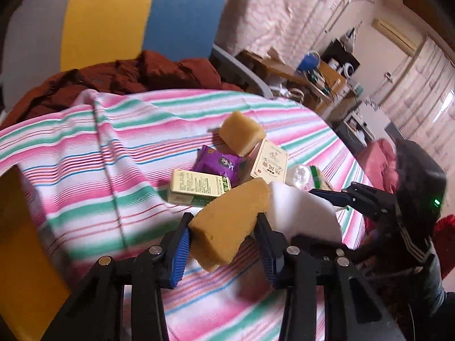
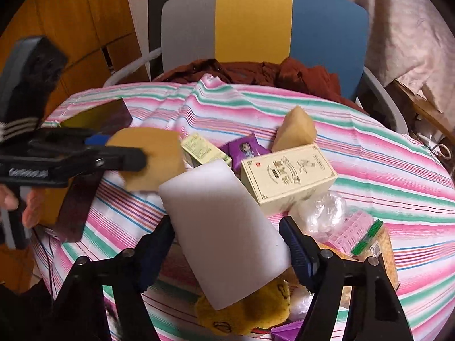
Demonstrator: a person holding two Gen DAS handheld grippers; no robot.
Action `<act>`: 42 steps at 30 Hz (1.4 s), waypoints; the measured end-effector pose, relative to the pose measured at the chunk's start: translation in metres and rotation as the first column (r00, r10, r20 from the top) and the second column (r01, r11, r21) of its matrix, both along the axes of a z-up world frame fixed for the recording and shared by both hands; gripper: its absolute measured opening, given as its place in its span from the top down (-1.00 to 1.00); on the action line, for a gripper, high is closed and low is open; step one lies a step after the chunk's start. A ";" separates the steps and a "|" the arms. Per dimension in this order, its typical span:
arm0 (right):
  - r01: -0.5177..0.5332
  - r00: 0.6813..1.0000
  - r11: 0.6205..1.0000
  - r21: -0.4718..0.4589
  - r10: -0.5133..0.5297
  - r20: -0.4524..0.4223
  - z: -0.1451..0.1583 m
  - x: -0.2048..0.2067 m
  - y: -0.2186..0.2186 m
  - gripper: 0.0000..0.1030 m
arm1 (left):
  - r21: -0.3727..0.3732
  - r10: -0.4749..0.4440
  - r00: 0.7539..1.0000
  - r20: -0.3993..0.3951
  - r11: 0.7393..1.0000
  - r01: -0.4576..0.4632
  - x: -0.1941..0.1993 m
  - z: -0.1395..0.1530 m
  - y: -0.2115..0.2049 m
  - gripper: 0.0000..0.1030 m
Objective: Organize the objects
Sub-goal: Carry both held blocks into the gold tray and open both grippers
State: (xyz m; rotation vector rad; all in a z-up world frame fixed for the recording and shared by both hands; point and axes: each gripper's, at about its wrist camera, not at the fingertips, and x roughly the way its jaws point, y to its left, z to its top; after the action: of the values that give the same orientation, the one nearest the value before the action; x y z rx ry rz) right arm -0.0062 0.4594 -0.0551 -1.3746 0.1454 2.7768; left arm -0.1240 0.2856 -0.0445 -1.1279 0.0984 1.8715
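Now, sponge in left gripper: a tan sponge [image 1: 227, 224] sits clamped between the two blue pads of the left gripper [image 1: 223, 234], low centre of the left wrist view and lifted off the cloth; in the right wrist view it shows at left centre [image 2: 148, 159].
White block: a white foam block [image 2: 224, 230] is pinched between the fingers of the right gripper [image 2: 227, 244], centre of the right wrist view, tilted, its lower corner over a yellow plush toy [image 2: 250, 312]; in the left view it lies just right of the tan sponge [image 1: 301, 213].
Second sponge: another tan sponge [image 1: 241, 136] lies on the cloth above centre, touching the large cream box [image 1: 270, 164].
Boxes: the large cream box [image 2: 287, 179] lies flat at centre right of the right view; a smaller cream and green box [image 1: 196, 187] lies left of it.
Purple packet: a purple snack packet [image 1: 219, 164] lies between the two boxes.
Plastic wrap: a crumpled clear wrapper [image 2: 324, 213] lies just beside the large box, next to a pink packet [image 2: 352, 233].
Dark panel: a dark flat piece [image 2: 99, 119] lies at upper left of the right view.
Table: covered by a pink, green and white striped cloth [image 1: 85, 147].
Chair: a grey, yellow and blue chair [image 2: 256, 25] stands behind, a rust-brown garment [image 2: 256, 71] heaped on its seat.
Hand: fingertips of a hand [image 2: 17, 201] show at the left edge.
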 end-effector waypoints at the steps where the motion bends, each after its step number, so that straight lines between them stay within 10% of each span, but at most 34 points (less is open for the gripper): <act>1: -0.005 1.000 1.000 -0.010 0.005 -0.012 0.003 0.001 -0.001 -0.47 | 0.006 0.015 1.000 -0.005 1.000 -0.015 0.003 0.004 -0.006 0.16; 13: -0.087 0.995 0.991 -0.103 0.081 -0.065 0.028 -0.005 -0.054 -0.47 | 0.029 0.332 0.940 -0.079 0.943 -0.331 0.030 0.032 -0.144 0.14; 26: -0.240 0.971 0.934 -0.266 0.230 -0.070 0.029 -0.056 -0.215 -0.56 | -0.062 0.651 0.748 -0.124 0.748 -0.661 0.049 0.005 -0.289 0.00; 32: -0.275 0.959 0.895 -0.351 0.282 -0.032 0.011 -0.067 -0.267 -0.95 | -0.067 0.724 0.678 -0.126 0.676 -0.734 0.058 0.000 -0.322 -0.37; 42: -0.247 0.968 0.947 -0.205 0.249 -0.017 0.010 -0.041 -0.269 -0.95 | -0.010 0.749 0.644 -0.156 0.650 -0.760 0.070 0.015 -0.323 -0.37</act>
State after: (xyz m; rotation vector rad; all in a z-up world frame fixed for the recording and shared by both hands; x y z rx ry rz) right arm -0.0473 0.1906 -0.0447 -1.5507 0.2860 3.0340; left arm -0.0535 -0.0375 -0.0295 -1.1862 -0.2831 2.7217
